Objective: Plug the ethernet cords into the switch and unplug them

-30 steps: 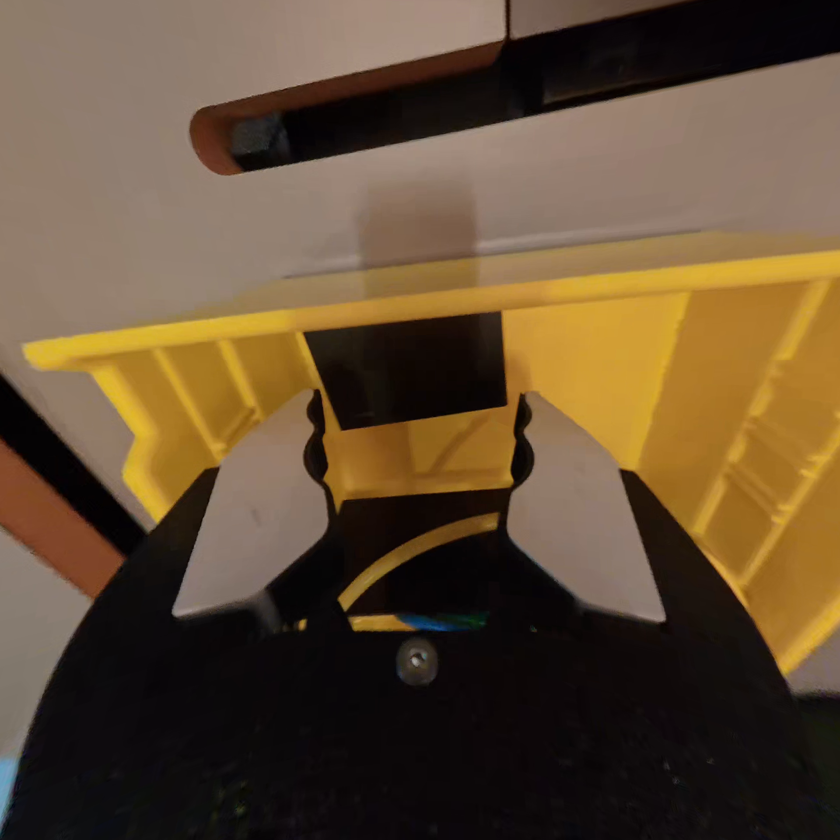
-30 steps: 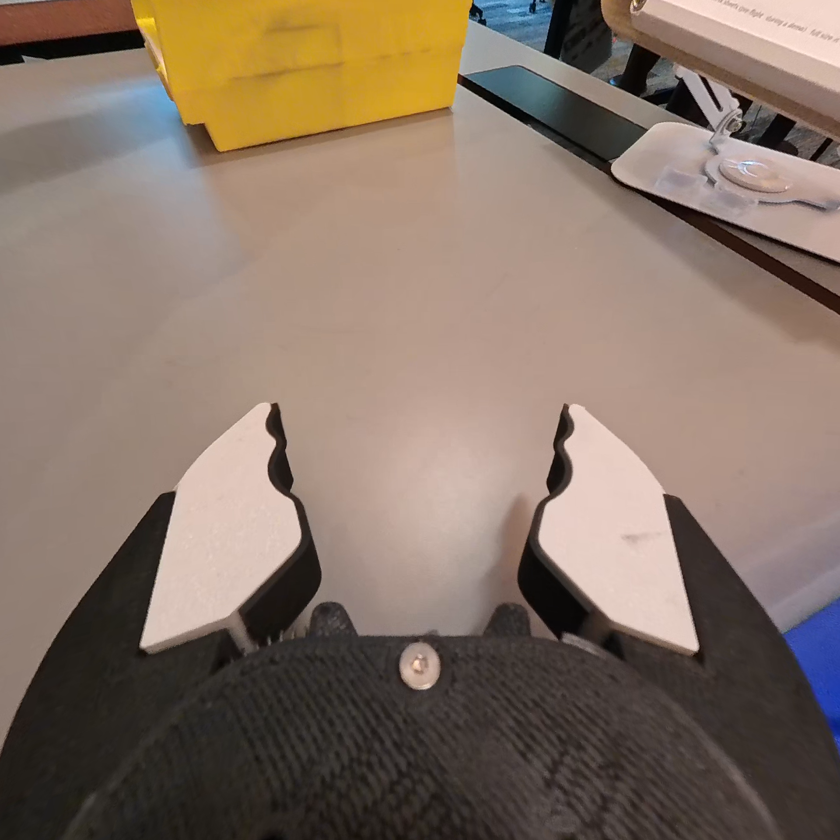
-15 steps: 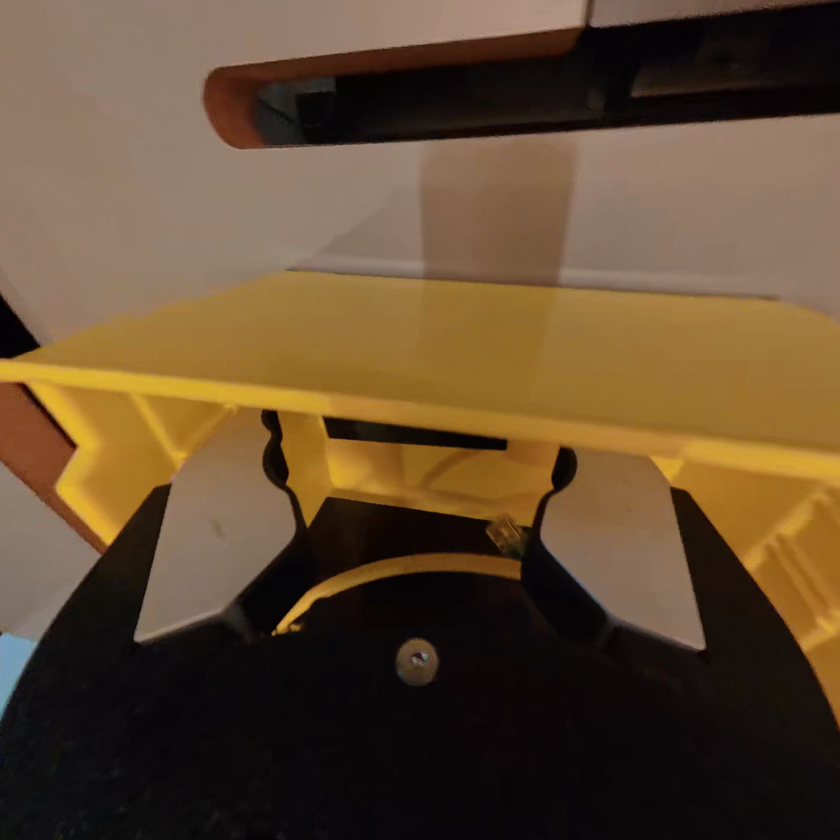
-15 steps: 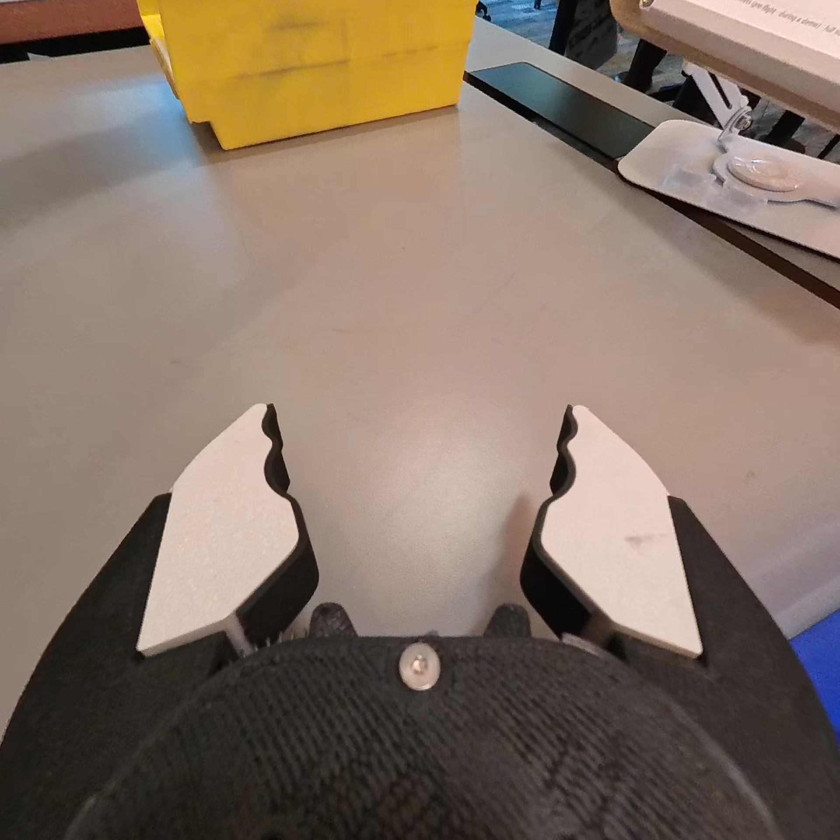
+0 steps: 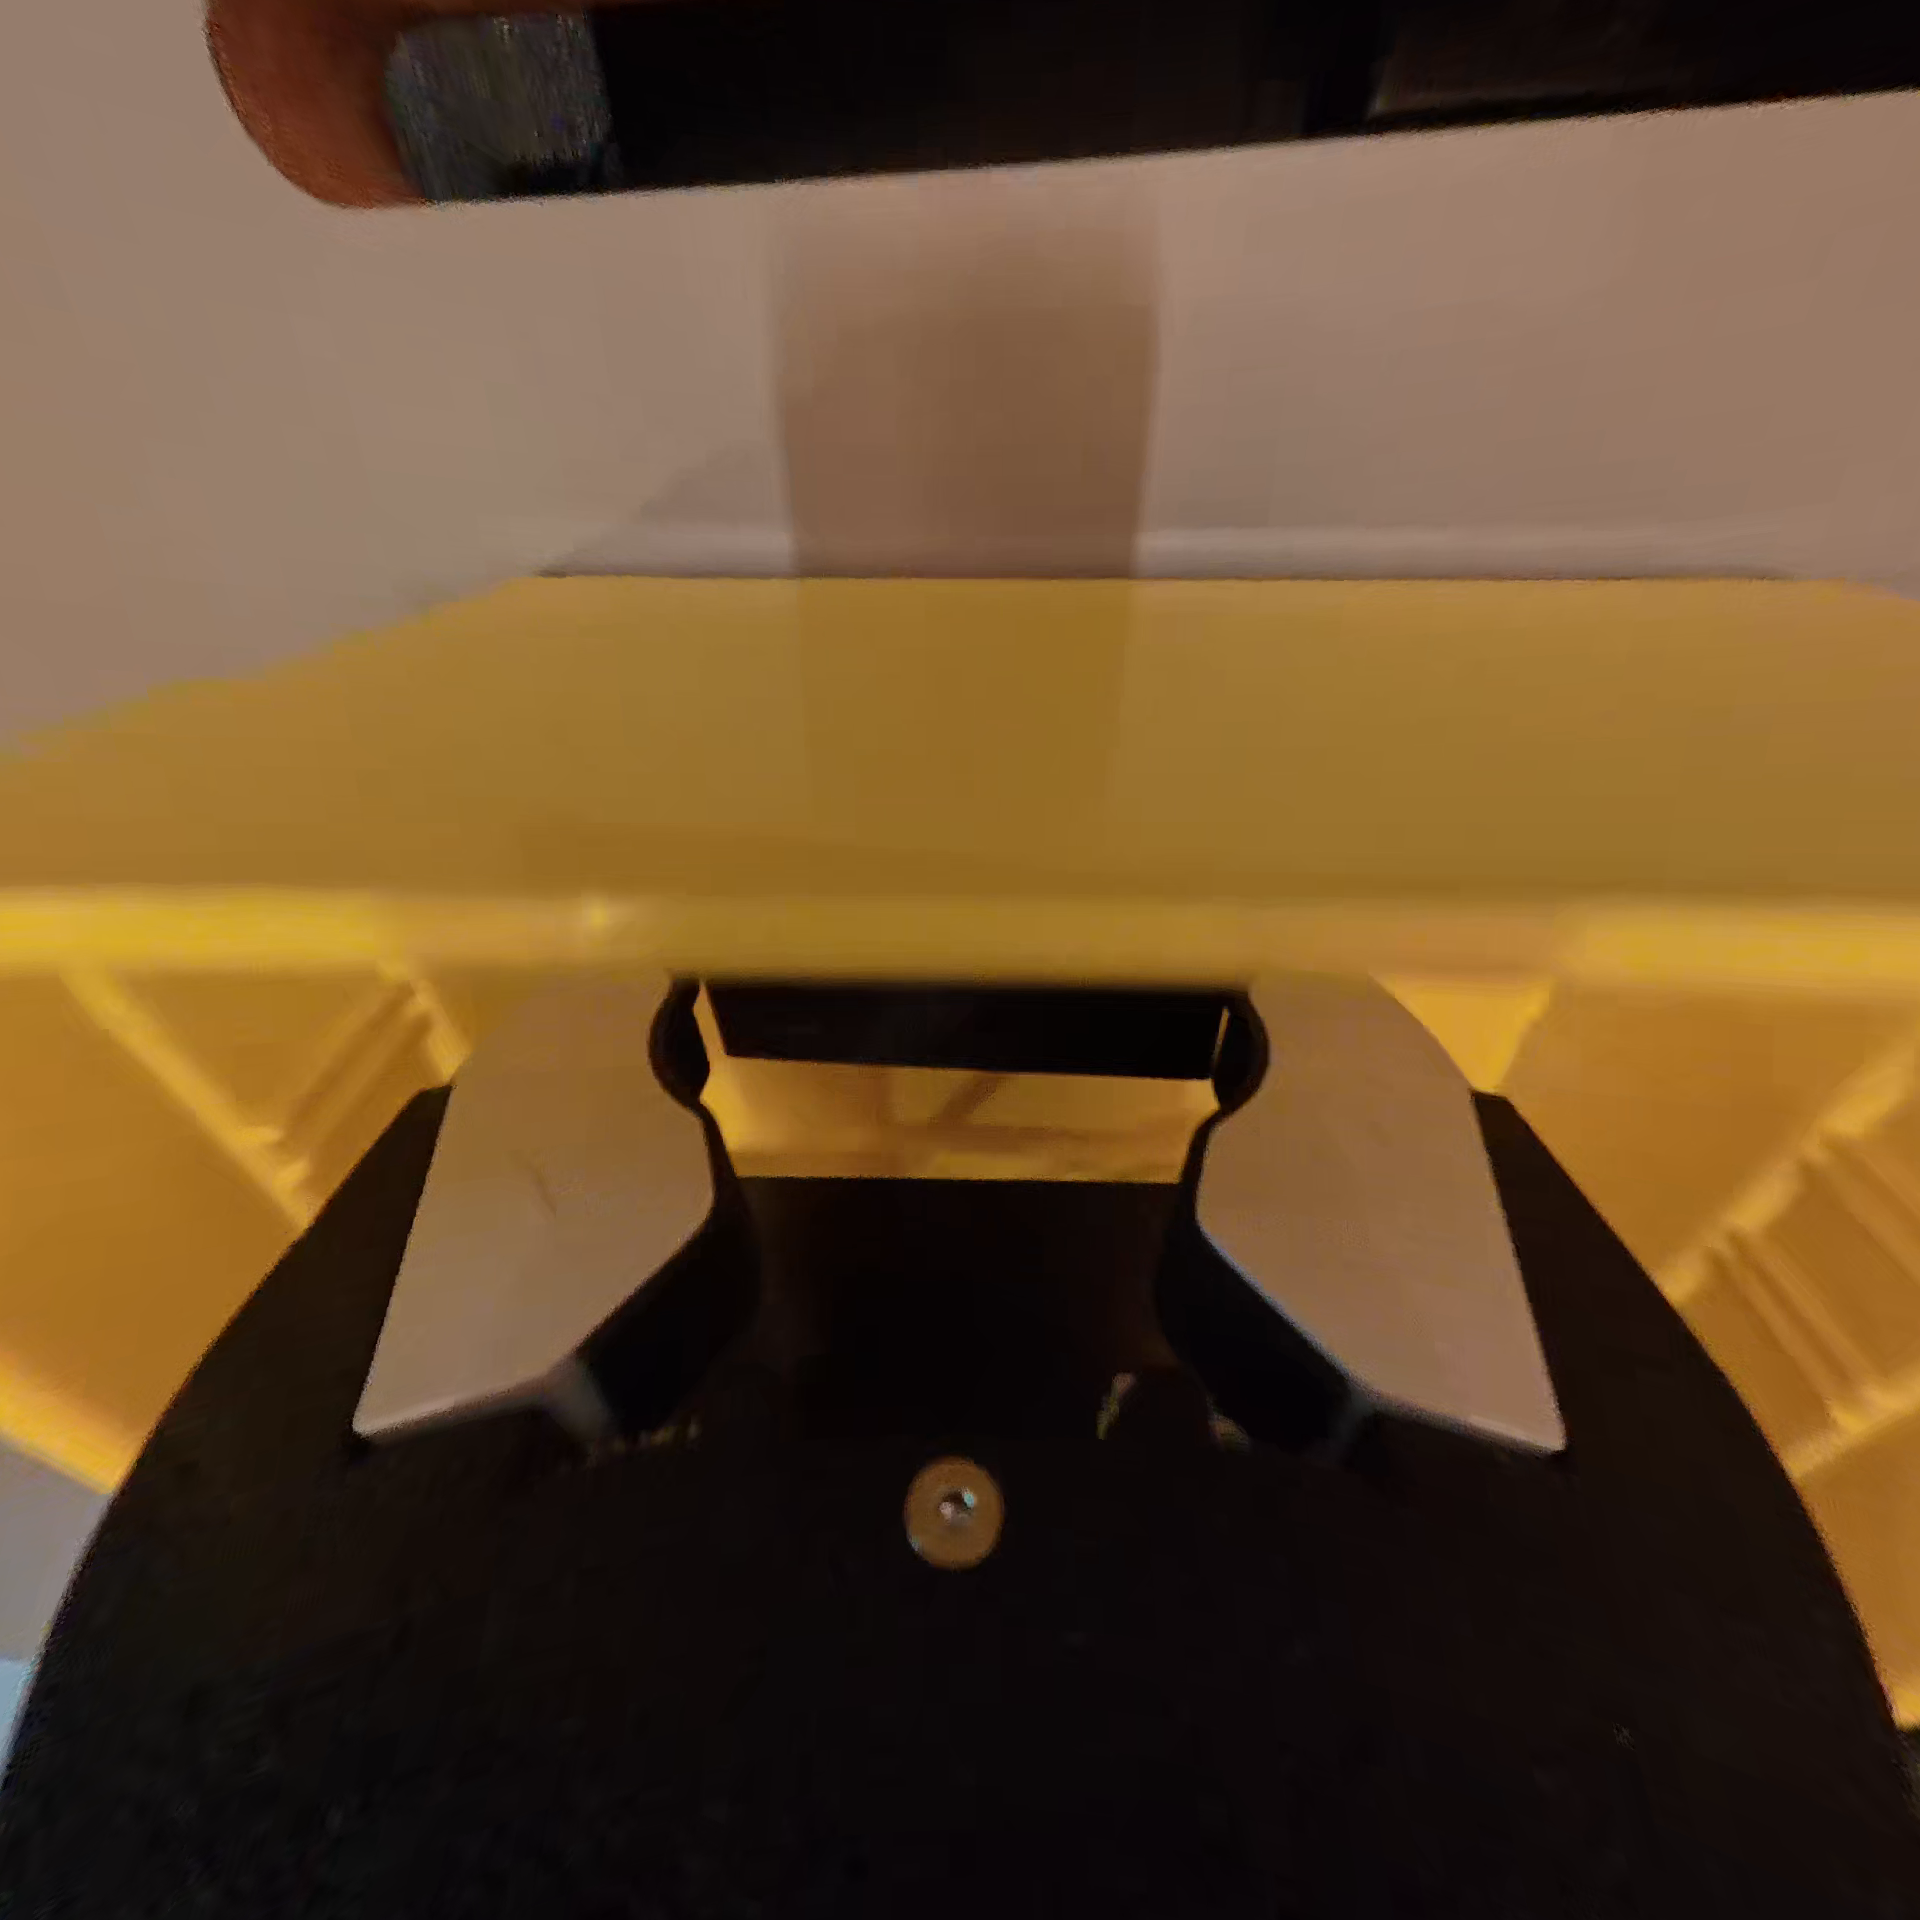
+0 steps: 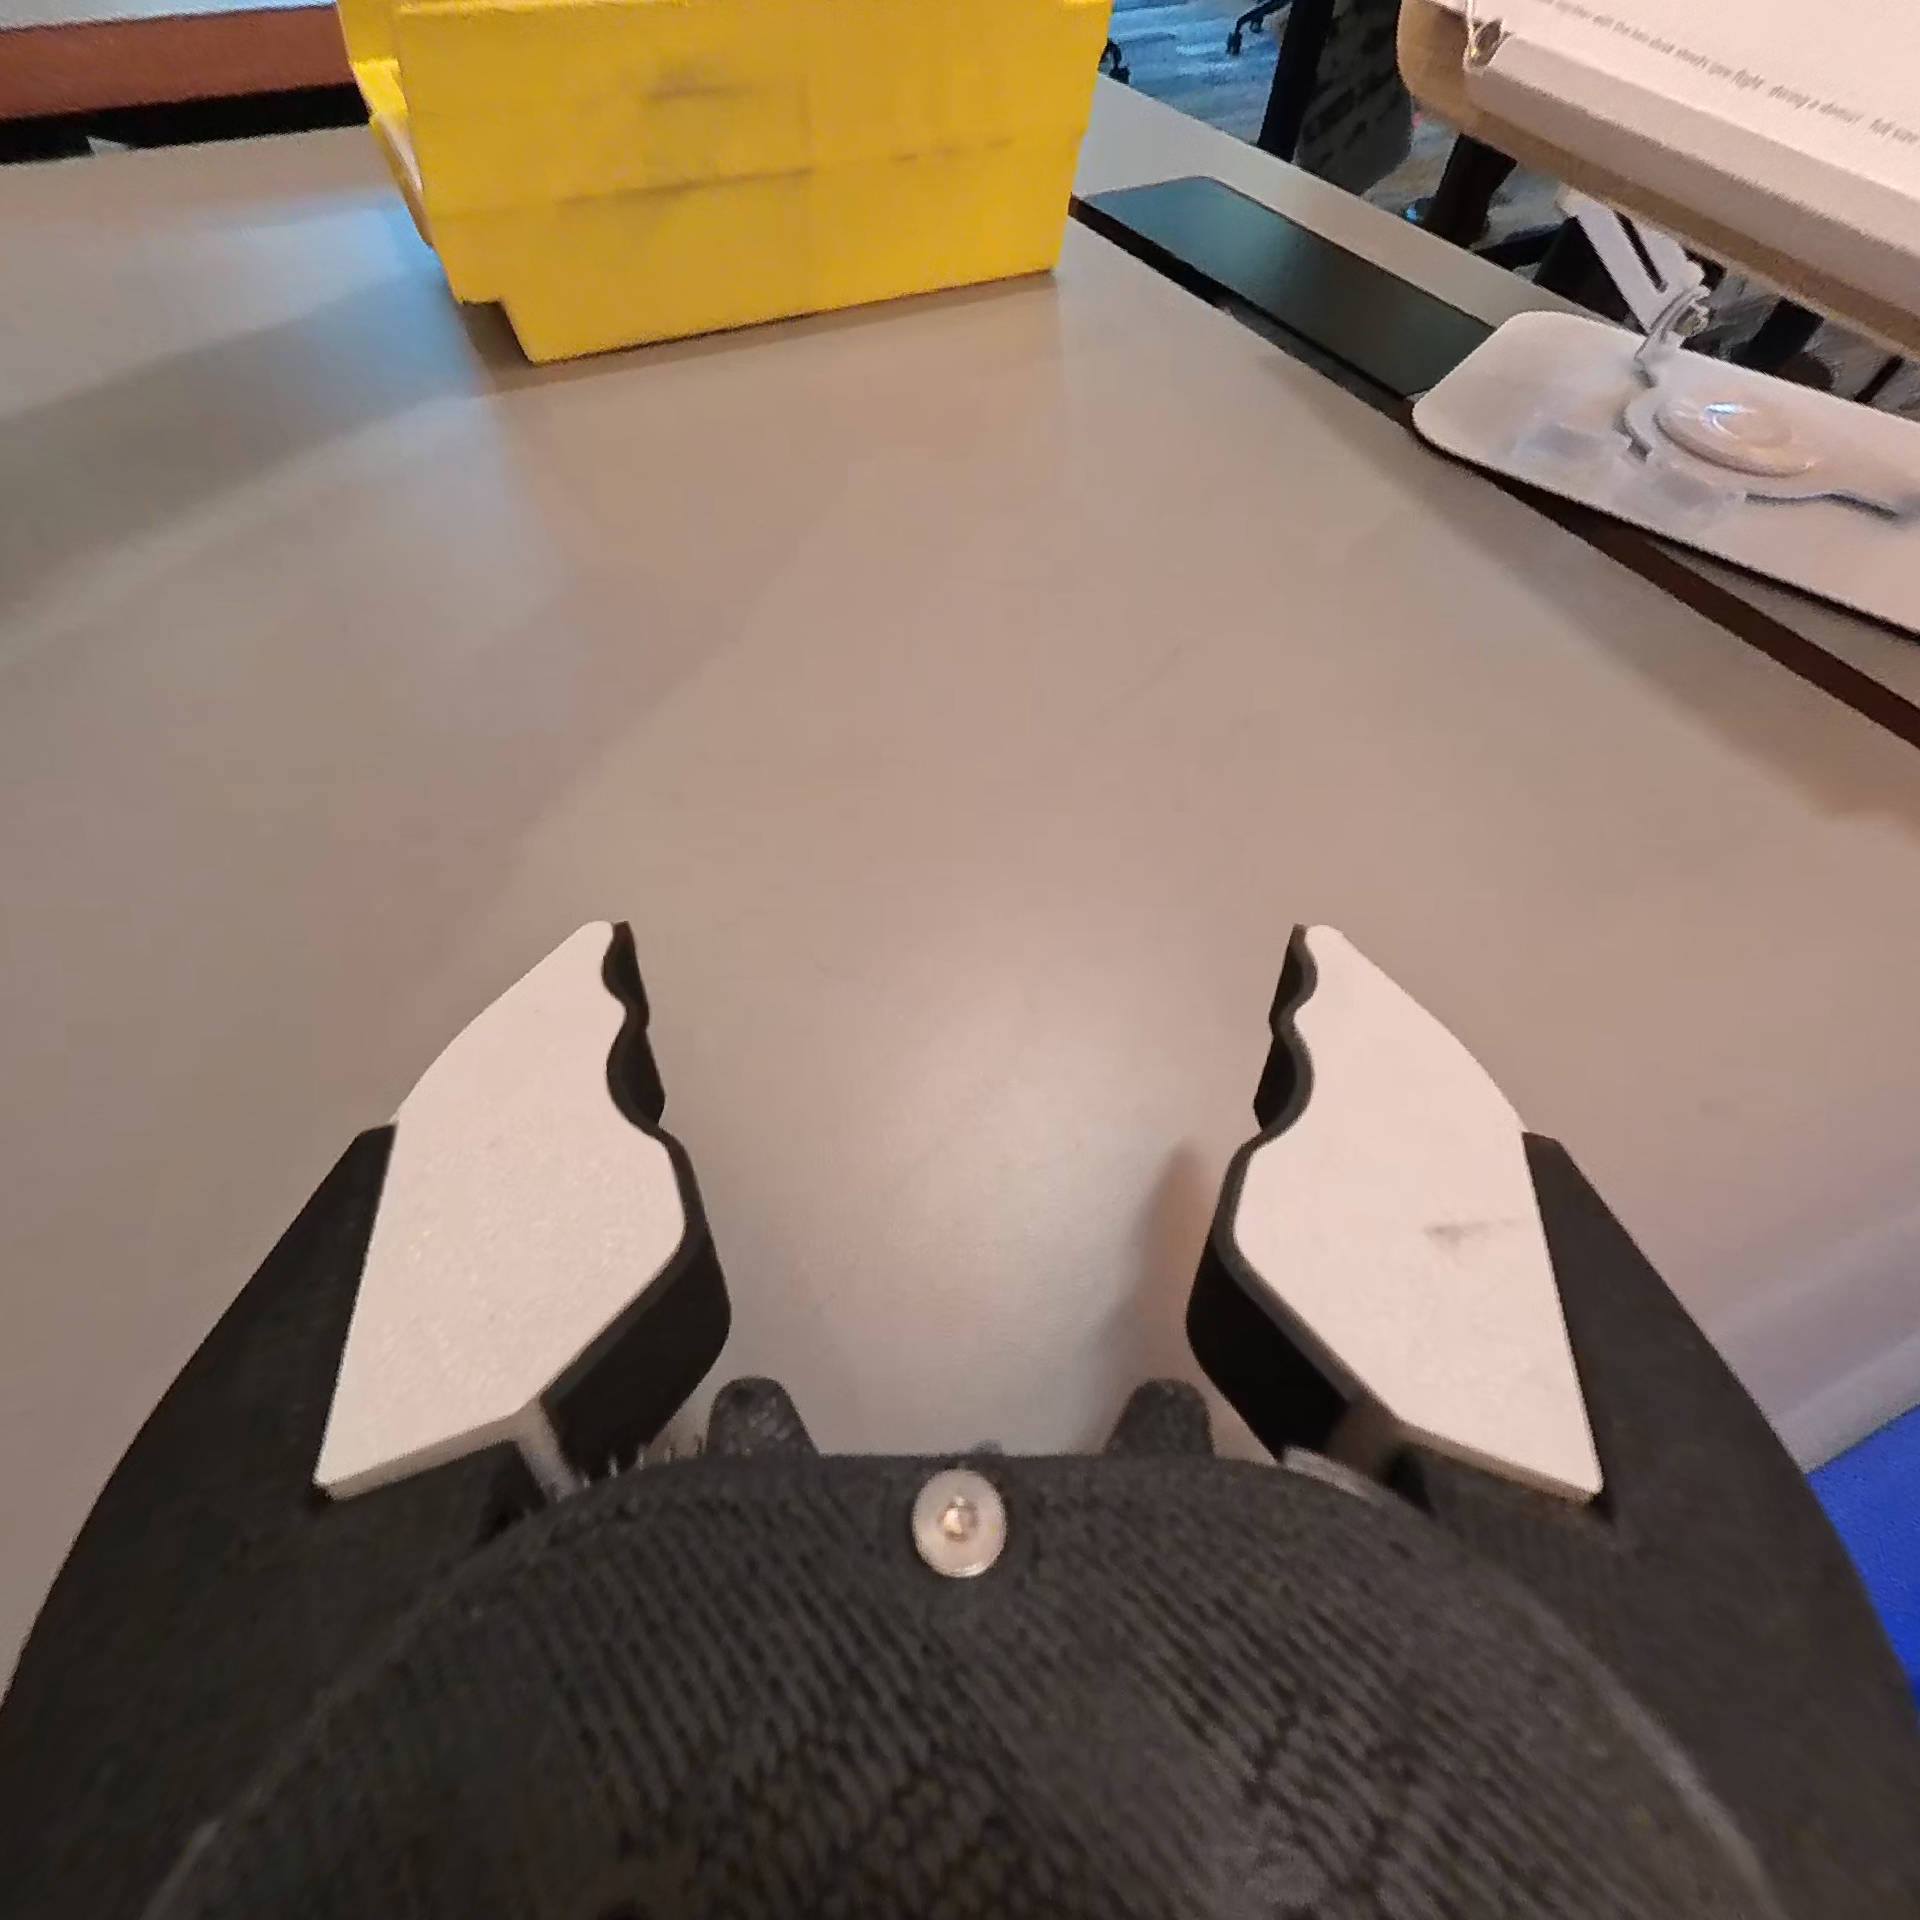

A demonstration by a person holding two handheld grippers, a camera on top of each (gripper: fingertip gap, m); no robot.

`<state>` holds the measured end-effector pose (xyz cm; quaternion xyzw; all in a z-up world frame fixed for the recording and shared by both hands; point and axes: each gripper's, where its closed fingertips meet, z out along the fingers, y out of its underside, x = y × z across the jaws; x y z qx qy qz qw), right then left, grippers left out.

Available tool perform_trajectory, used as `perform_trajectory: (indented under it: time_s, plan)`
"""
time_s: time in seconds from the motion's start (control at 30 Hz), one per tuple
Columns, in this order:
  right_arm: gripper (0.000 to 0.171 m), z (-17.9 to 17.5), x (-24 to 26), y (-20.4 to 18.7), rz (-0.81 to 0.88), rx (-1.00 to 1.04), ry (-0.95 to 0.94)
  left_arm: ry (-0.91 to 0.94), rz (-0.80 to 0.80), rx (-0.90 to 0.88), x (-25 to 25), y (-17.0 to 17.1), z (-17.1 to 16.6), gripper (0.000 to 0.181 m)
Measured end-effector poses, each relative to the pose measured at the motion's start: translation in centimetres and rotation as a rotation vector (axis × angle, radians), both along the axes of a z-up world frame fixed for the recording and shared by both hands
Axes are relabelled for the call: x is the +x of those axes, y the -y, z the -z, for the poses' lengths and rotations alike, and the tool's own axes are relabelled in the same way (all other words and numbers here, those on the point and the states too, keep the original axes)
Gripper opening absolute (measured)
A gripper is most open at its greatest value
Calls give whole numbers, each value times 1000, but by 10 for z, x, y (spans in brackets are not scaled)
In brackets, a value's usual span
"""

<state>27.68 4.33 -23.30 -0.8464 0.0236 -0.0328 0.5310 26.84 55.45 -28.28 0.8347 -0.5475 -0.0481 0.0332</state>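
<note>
In the left wrist view my left gripper reaches into a yellow bin, its fingertips under the bin's rim. A black box, the switch, spans the gap between the pads and meets both of them. The picture is blurred. No ethernet cord shows now. In the right wrist view my right gripper is open and empty, low over the grey table. The yellow bin stands far ahead of it.
A white base plate with a clear stand and a black strip lie at the table's right edge. A white board hangs over them. A dark slot in the table runs behind the bin.
My left gripper has pushed deeper into the bin and its jaws have narrowed onto the black box. The yellow cord seen below the fingers is now hidden. The right gripper has barely moved.
</note>
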Motion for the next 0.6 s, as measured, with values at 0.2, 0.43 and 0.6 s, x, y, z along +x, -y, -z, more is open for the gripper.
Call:
perform_trajectory:
  time_s: [0.2,0.43,0.6]
  plan:
    - [113,-4,2,0,8,12,48,268,87,37,34,19,-70,96]
    - [109,-26,6,-6,57,138,166,494,244,-5,34,91,-169,96]
    - [104,-75,-31,-18,55,324,167,537,529,-215,-1,237,-193,96]
